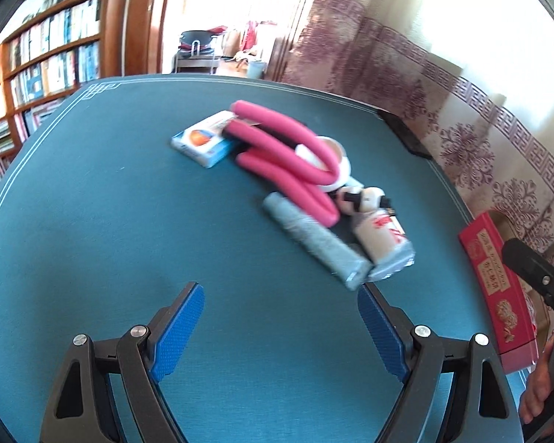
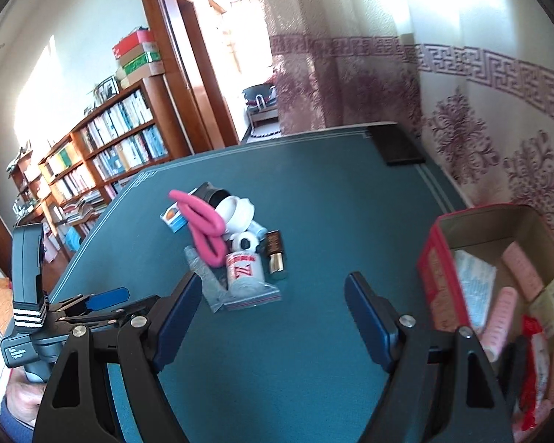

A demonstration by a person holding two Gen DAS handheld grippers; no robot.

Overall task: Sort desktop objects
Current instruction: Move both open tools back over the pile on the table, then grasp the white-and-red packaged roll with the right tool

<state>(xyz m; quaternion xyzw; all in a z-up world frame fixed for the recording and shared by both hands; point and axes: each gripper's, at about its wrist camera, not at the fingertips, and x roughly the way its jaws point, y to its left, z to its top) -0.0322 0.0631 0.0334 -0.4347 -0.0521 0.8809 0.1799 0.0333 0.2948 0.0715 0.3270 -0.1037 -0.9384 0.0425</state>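
Left wrist view: left gripper point(image 1: 280, 304) jaws spread wide, nothing between them, over bare teal table point(image 1: 92, 203). The clutter pile sits ahead and right of the fingertips: pink foam tube point(image 1: 284, 158) looped over a white tape roll point(image 1: 336, 158), blue-and-orange box point(image 1: 203, 142) at the far left of the pile, grey cloth roll point(image 1: 314, 240) nearest the right finger, white bottle point(image 1: 378, 236) just beside it. Red box point(image 1: 498, 280) stands at the right table edge. A hand point(image 1: 543, 387) at the lower right. Open table to the left and front.

Right wrist view: right gripper point(image 2: 273, 291) jaws wide, empty. Same pile ahead-left; a dark brown bottle with a gold cap point(image 2: 275, 253) lies on its right side. Clear zip bag point(image 2: 247, 291) is close to the left finger. The red box is open, right of the gripper, with pink rolls point(image 2: 502, 313) and packets inside. Black flat object point(image 2: 397, 144) at the far corner against the wall. Clear table lies between the pile and the box.
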